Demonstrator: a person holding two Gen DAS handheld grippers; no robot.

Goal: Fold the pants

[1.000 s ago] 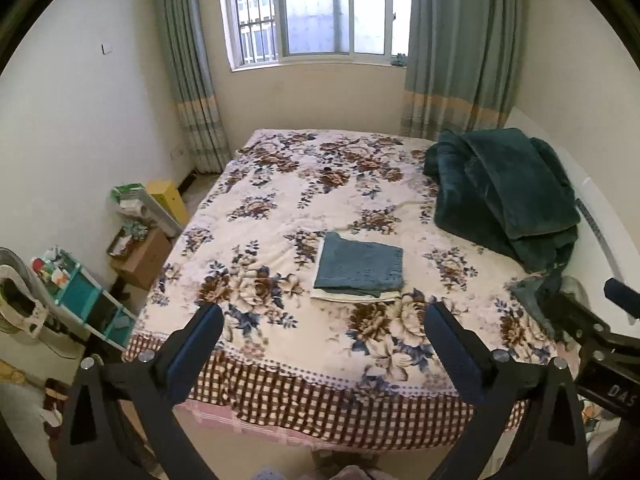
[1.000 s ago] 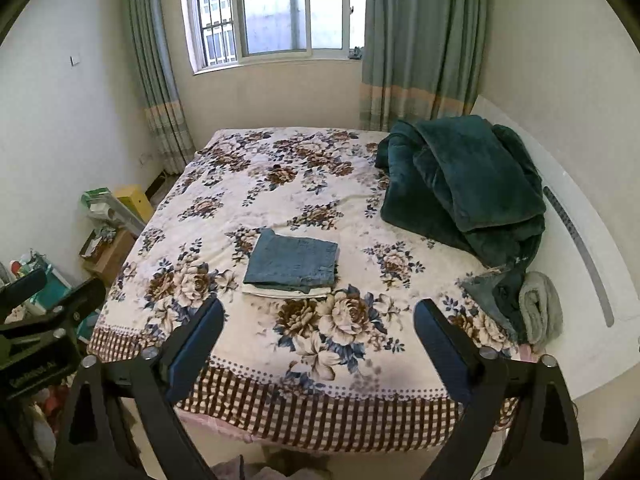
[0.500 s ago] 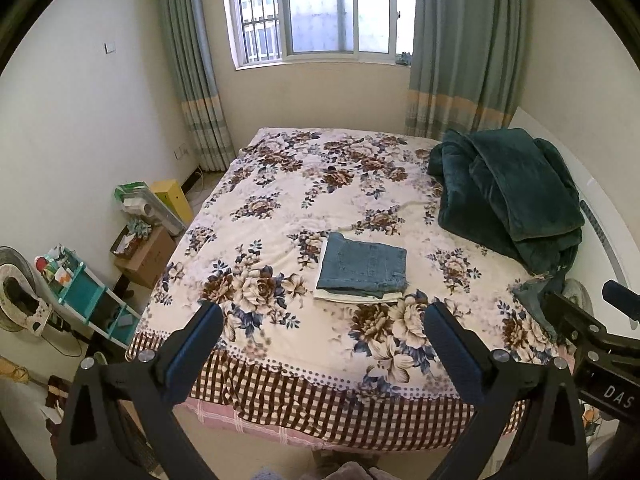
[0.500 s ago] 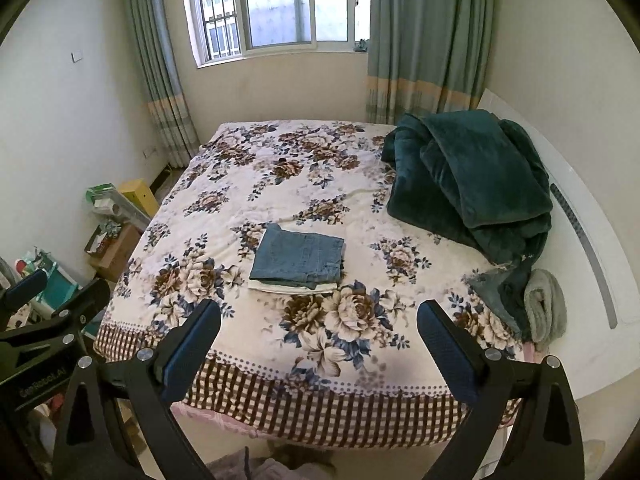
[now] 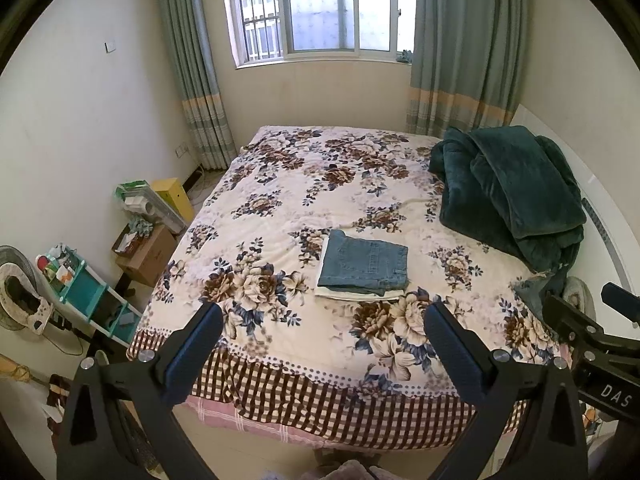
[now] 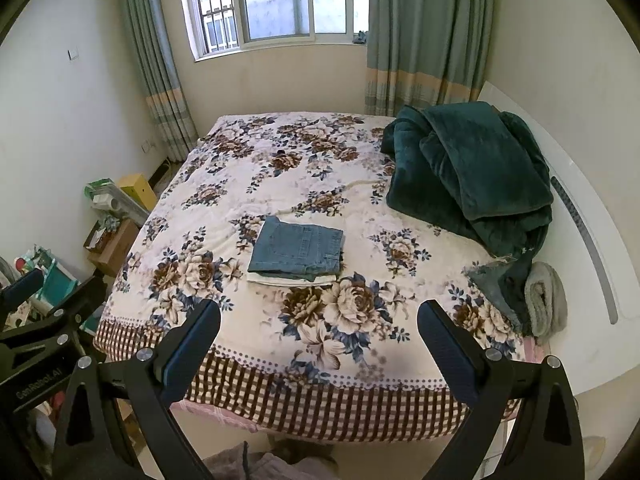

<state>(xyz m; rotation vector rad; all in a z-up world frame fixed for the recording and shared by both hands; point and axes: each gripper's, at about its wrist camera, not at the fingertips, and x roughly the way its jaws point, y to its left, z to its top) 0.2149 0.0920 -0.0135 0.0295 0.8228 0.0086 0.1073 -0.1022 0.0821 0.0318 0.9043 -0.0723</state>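
Blue denim pants (image 5: 364, 264) lie folded into a neat rectangle on top of a folded white garment (image 5: 352, 294), near the front middle of the floral bed (image 5: 280, 184). They also show in the right wrist view (image 6: 298, 249). My left gripper (image 5: 322, 320) is open and empty, held back above the bed's front edge. My right gripper (image 6: 318, 318) is open and empty, held the same way. Each gripper's body shows at the edge of the other's view.
A dark green blanket (image 5: 512, 196) is heaped at the bed's right side, with a grey rolled towel (image 6: 546, 300) by the white headboard (image 6: 588, 240). Boxes (image 5: 150, 254), a teal shelf (image 5: 80, 296) and a fan (image 5: 18, 292) stand on the floor at left.
Both grippers have drawn back and risen a little from the bed. The folded pants have not moved.
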